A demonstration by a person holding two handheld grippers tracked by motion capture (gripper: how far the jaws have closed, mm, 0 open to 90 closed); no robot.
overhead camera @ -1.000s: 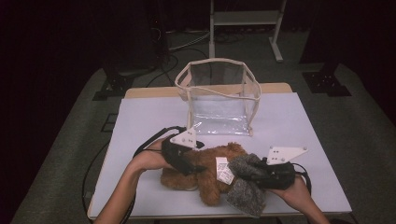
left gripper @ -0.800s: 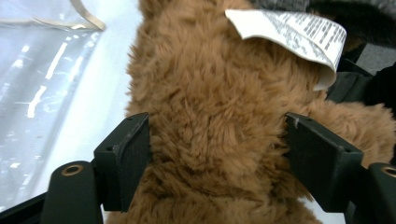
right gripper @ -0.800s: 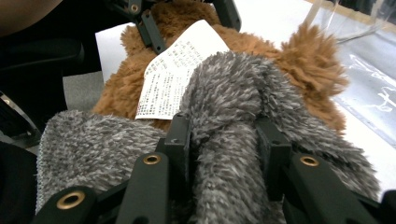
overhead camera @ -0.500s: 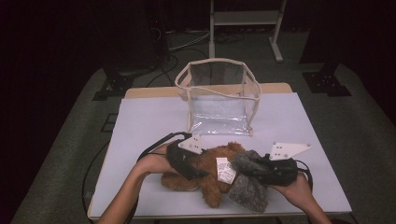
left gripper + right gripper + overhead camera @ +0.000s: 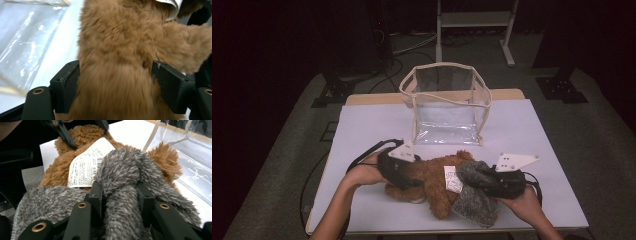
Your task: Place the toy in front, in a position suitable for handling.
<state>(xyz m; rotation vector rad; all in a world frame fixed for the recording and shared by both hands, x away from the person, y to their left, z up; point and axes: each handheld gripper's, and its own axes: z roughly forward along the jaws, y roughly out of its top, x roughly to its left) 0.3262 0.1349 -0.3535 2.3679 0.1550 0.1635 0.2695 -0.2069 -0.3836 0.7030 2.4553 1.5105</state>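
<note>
A brown plush toy (image 5: 432, 175) lies near the table's front edge with a white paper tag (image 5: 452, 179) on it. My left gripper (image 5: 407, 176) is shut on its brown fur (image 5: 120, 50), which fills the gap between the two pads; the jaws have just eased open slightly with the toy still between them. A grey fuzzy plush part (image 5: 474, 200) lies against the toy's right side. My right gripper (image 5: 474, 179) is shut on a grey limb (image 5: 122, 170), just in front of the tag (image 5: 86, 167).
A clear plastic bag (image 5: 447, 107) with cream trim stands open and upright behind the toy, at the middle of the white table (image 5: 537, 130). Its clear wall (image 5: 27, 42) lies close to the left gripper. Cables trail from both grippers. A dark floor surrounds the table.
The left hand and its gripper drifted right and then back left along the brown toy. The right hand and the grey plush stayed put.
</note>
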